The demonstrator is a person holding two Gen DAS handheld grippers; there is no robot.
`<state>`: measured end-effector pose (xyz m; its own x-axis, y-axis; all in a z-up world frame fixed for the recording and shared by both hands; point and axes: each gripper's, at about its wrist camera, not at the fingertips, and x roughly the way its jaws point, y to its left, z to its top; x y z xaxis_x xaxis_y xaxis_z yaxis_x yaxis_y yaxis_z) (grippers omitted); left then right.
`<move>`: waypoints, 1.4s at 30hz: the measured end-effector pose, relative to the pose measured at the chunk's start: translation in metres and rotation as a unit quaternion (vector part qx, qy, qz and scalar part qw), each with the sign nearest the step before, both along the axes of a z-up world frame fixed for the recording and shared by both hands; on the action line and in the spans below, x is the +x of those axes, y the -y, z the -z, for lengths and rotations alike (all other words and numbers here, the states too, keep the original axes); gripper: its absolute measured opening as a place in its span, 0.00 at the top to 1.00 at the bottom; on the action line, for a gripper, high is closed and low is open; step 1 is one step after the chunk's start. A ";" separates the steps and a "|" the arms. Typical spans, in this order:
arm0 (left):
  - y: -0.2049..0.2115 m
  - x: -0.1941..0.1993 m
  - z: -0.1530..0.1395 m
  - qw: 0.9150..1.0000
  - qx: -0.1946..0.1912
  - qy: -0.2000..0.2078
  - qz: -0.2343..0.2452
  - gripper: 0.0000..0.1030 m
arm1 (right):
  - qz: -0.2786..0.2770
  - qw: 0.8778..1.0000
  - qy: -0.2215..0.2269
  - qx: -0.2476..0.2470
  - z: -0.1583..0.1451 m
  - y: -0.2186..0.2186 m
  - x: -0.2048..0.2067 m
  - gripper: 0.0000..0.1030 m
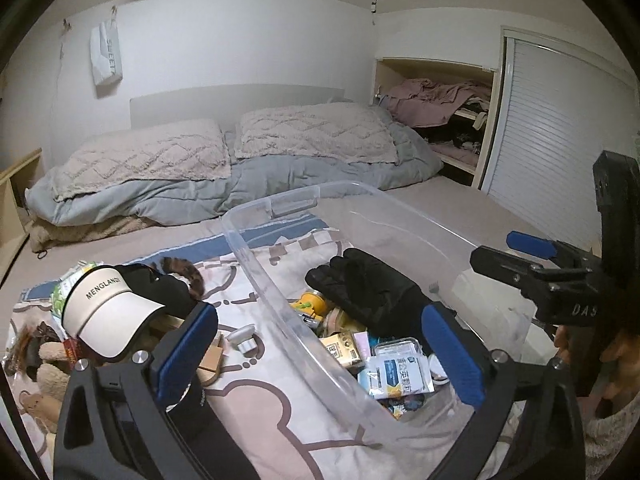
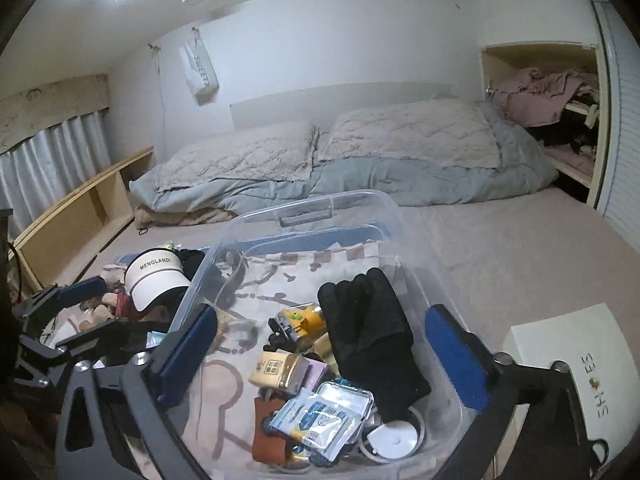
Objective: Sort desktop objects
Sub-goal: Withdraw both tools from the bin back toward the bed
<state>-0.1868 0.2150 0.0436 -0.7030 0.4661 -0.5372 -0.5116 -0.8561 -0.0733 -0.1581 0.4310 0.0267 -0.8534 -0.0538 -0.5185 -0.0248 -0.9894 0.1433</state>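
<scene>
Between the wide-apart, empty jaws of the right gripper (image 2: 320,356) sits a clear plastic bin (image 2: 384,208) holding a black glove (image 2: 368,320) and small packets. Only this view shows a white shoe box (image 2: 576,364) to the right. The left gripper (image 1: 320,356) (jaws also apart, empty) alone shows a small white cap (image 1: 242,340) beside the white visor (image 1: 108,312) outside the bin.

One bin (image 2: 304,210), one cap (image 1: 108,312), two pillows (image 1: 140,156).
</scene>
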 end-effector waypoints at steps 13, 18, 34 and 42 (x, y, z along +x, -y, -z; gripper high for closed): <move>0.028 0.035 -0.002 1.000 0.008 -0.024 -0.014 0.00 | 0.004 0.998 -0.057 -0.022 0.001 0.025 0.053 0.00; 0.046 0.051 -0.001 0.999 0.005 -0.039 -0.029 0.00 | 0.006 0.996 -0.075 -0.040 0.005 0.030 0.067 0.00; 0.136 0.089 0.006 0.992 0.014 -0.076 -0.102 0.00 | -0.012 0.993 -0.111 -0.026 0.018 0.078 0.103 0.00; 0.179 0.102 0.026 0.986 0.011 -0.071 -0.149 0.00 | -0.037 0.993 -0.113 -0.023 0.031 0.115 0.111 0.00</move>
